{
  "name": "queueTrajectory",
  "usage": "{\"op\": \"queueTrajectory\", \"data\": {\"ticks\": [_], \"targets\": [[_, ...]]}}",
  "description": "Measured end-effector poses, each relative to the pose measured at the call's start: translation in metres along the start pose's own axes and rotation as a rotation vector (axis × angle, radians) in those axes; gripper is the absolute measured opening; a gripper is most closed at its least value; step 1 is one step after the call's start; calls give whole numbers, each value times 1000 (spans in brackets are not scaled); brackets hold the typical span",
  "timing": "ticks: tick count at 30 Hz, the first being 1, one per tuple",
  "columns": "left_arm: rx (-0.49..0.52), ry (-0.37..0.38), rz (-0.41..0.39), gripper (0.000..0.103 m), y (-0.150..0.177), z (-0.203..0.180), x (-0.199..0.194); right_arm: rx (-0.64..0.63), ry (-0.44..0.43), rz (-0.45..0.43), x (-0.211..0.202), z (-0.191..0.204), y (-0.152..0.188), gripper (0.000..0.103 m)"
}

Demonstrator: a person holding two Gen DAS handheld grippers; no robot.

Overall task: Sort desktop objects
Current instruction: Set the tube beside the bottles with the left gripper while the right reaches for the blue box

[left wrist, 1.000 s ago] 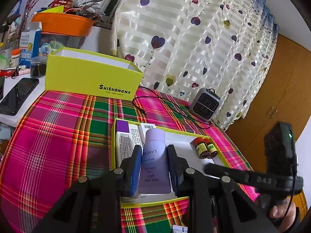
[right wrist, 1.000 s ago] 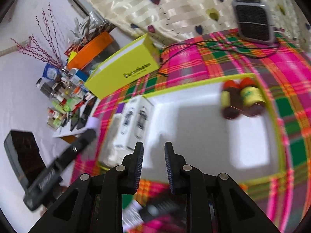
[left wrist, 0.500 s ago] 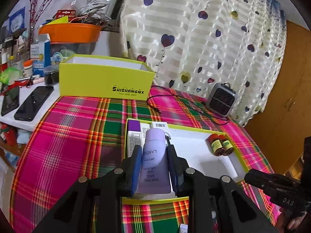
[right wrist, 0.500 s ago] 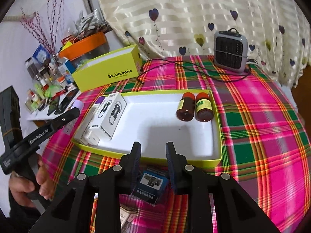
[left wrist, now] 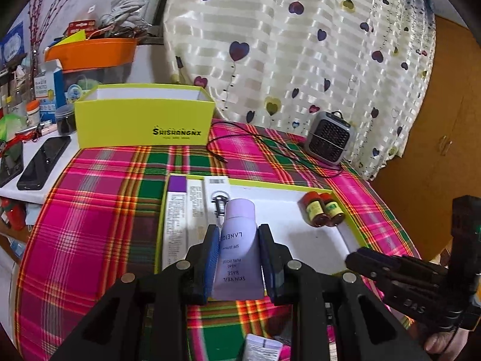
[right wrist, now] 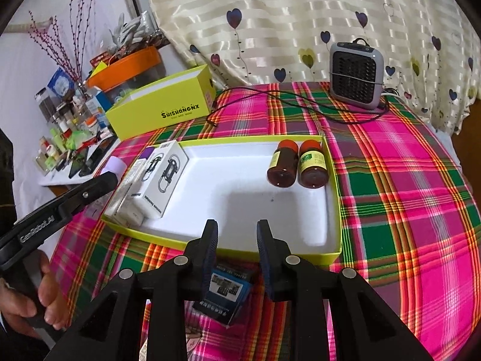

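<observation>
Your left gripper point(left wrist: 237, 251) clamps a lilac LANEIGE tube point(left wrist: 238, 255), cap forward, label inverted, above the yellow-rimmed tray point(left wrist: 348, 242); your right gripper point(right wrist: 237, 240) stands empty, jaws narrowly parted.

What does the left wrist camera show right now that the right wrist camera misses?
Only the left wrist view shows the lavender tube's label, clamped between the left gripper fingers. Only the right wrist view shows the blue box on the cloth below the empty right gripper. Both show the white tray, two brown bottles and yellow box.
</observation>
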State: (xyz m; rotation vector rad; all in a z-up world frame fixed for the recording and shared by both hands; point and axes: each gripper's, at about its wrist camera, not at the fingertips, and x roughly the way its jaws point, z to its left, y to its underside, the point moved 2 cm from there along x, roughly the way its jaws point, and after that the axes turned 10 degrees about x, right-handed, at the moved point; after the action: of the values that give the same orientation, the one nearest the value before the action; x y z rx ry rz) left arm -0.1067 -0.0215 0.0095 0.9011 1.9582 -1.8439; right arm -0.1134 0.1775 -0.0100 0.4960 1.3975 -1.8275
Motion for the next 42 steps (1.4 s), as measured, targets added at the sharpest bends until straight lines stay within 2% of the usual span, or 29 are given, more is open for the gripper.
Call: {"op": "queueTrajectory", "data": {"ticks": [10, 23, 30, 42], "targets": [[26, 53, 48, 27, -8, -30, 15, 48, 9, -12, -8, -21, 3, 28], [15, 123, 152, 27, -15, -57, 57, 54, 36, -31, -19, -38, 4, 28], [25, 140, 216, 27, -18, -73, 82, 30, 69, -36, -21, -40, 6, 28], [14, 127, 270, 27, -33, -82, 120, -8, 85, -51, -21, -40, 6, 31]]}}
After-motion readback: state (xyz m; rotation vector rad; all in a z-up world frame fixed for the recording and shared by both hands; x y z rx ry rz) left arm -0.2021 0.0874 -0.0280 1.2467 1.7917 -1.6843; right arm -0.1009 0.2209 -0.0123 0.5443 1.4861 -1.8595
